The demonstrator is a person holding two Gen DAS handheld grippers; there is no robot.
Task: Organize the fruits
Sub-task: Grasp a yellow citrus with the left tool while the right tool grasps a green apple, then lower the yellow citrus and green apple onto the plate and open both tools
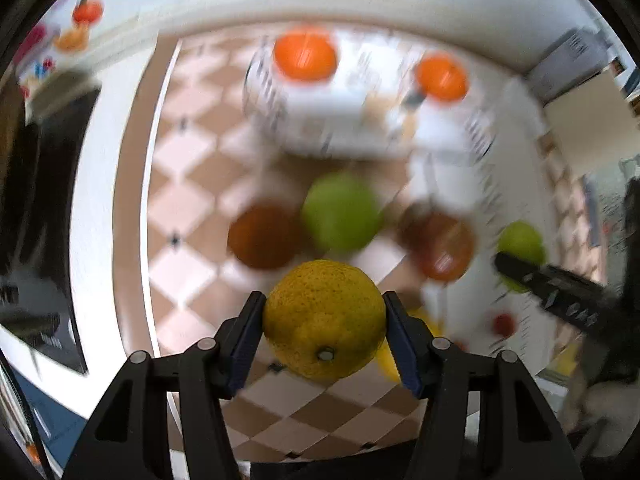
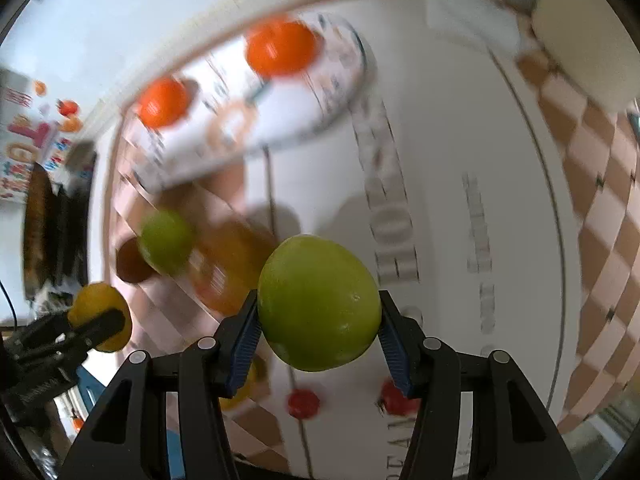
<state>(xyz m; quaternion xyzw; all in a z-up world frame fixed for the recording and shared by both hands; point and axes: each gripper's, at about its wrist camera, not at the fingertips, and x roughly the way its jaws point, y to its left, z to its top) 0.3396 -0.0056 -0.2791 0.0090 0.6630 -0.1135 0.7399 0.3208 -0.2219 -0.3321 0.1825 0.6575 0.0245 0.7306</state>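
Two fruits we hold above the checkered counter (image 1: 188,184): our left hand-held gripper (image 1: 324,320) clamps a yellow citrus (image 1: 324,316), our right hand-held gripper (image 2: 318,320) clamps a green citrus (image 2: 318,300), with two oranges (image 1: 305,56) on a far plate (image 1: 320,128).

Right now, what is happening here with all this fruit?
A person is sorting fruit with a gripper in each hand. The left gripper is clamped on a yellow citrus fruit. The right gripper is clamped on a green fruit. Two oranges already lie on the white tray, and more fruit waits on the checked cloth.
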